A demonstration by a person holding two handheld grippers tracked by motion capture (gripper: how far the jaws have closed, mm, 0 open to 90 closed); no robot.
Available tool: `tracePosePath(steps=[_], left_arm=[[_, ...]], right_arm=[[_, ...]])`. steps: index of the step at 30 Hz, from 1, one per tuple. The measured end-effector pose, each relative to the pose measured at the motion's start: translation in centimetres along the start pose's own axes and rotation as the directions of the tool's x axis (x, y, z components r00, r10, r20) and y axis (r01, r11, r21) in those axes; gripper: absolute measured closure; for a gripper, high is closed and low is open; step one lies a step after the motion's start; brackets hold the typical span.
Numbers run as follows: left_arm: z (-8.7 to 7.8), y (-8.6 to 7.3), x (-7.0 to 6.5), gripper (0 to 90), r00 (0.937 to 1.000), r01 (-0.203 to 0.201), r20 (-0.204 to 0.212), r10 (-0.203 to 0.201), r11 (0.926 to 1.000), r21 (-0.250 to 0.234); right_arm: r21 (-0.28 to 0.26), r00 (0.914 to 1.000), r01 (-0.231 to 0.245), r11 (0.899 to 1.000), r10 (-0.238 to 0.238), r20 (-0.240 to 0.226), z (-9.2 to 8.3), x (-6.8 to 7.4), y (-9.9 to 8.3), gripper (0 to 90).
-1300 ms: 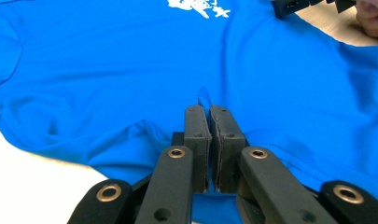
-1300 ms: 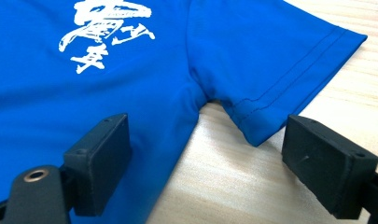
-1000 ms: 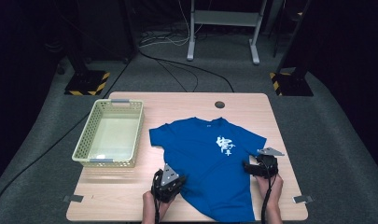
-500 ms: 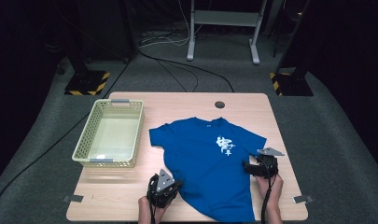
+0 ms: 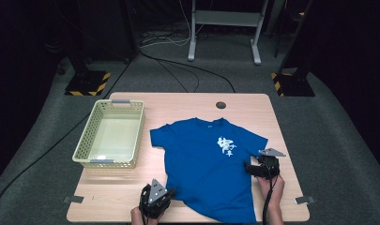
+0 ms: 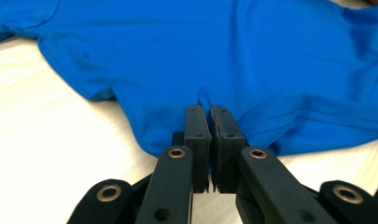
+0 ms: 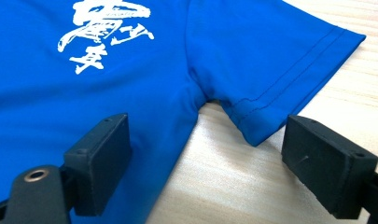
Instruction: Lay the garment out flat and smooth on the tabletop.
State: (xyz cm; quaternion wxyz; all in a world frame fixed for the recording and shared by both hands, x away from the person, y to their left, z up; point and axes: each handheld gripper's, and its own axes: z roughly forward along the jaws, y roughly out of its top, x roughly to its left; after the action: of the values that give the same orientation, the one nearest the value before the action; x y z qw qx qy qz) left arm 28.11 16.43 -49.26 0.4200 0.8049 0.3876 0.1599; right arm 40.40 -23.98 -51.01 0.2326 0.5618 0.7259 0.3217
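A blue T-shirt (image 5: 204, 164) with a white print lies flat on the wooden table (image 5: 112, 194), collar pointing away from me. My left gripper (image 5: 167, 192) is at the shirt's lower left side. In the left gripper view its jaws (image 6: 209, 112) are shut on a pinched fold of the shirt's edge (image 6: 224, 51). My right gripper (image 5: 248, 168) rests beside the shirt's right side, below the sleeve. In the right gripper view it (image 7: 207, 129) stands open, straddling the armpit seam, with the sleeve hem (image 7: 270, 107) lying between the pads untouched.
A pale yellow plastic basket (image 5: 84, 146) stands on the table's left half, with nothing in it. A round cable hole (image 5: 220, 105) sits near the far edge. Bare wood shows at the table's front left, and metal stand legs (image 5: 225, 33) rise from the floor behind.
My left gripper has slid toward the table's front left corner, still pinching the shirt's edge. The right gripper has stayed in place.
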Motion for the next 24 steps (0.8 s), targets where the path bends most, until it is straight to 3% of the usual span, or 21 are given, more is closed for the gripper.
tracePosePath(steps=[14,17,21,22,24], left_arm=[[-1.7,-2.7,0.4,84.0,0.9993,0.035,-0.016,-0.035,0.9989,0.031],[-2.9,-3.4,0.9,78.0,0.9988,0.050,-0.005,-0.049,0.9974,0.052],[-4.6,-3.5,1.3,67.0,0.9978,0.064,0.011,-0.065,0.9968,0.046],[-5.9,-3.1,1.5,63.7,0.9970,0.076,0.011,-0.077,0.9969,0.017],[-6.8,-2.4,1.9,59.5,0.9961,0.088,-0.001,-0.088,0.9960,-0.018]], right_arm=[[0.000,1.0000,-0.002,1.000,0.002,0.003,0.0,0.0,0.0,15.4],[0.000,1.0000,-0.002,1.000,0.002,0.003,0.0,0.0,0.0,15.4],[0.000,1.0000,-0.002,1.000,0.002,0.003,0.0,0.0,0.0,15.4],[0.000,1.0000,-0.002,1.000,0.002,0.003,0.0,0.0,0.0,15.4],[0.000,1.0000,-0.003,1.000,0.003,0.004,0.0,0.0,0.0,15.4]])
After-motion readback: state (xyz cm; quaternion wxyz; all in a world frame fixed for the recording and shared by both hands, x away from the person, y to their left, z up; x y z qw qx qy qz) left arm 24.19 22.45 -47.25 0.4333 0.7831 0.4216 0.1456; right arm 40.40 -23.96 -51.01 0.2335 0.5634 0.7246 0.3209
